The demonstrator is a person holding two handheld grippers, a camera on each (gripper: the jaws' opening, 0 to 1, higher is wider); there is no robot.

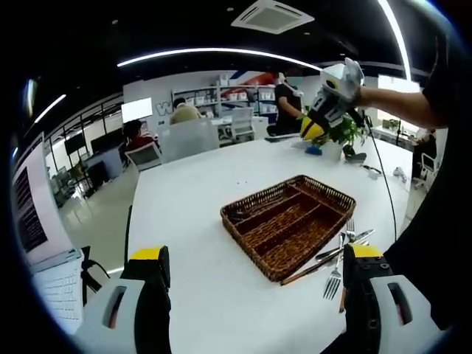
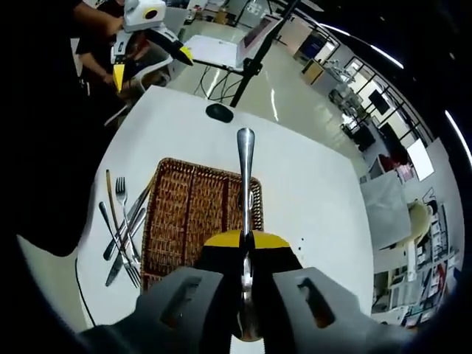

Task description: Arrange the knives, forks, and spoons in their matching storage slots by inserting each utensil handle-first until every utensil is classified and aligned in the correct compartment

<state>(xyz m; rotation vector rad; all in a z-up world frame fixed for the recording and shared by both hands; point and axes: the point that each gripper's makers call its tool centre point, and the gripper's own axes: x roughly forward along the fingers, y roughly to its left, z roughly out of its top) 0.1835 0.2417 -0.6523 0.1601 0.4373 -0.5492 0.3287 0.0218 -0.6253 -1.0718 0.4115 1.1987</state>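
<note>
I had the right hand-held gripper point(image 2: 247, 251) pinching a spoon point(image 2: 245, 184), long axis pointing fwd over the basket point(image 2: 173, 221). Left hand-held gripper point(image 1: 258, 284) spread, near bench point(image 1: 184, 221) edge; remaining cutlery point(image 1: 341, 254) beside basket.

Yellow-tipped grey hand-held gripper point(image 2: 246, 254)

A white tabletop point(image 1: 192, 221) carries a wicker tray point(image 1: 287, 221), with loose cutlery point(image 1: 341, 258) lying just beside it, and a dark mouse point(image 2: 219, 112) well apart.
</note>
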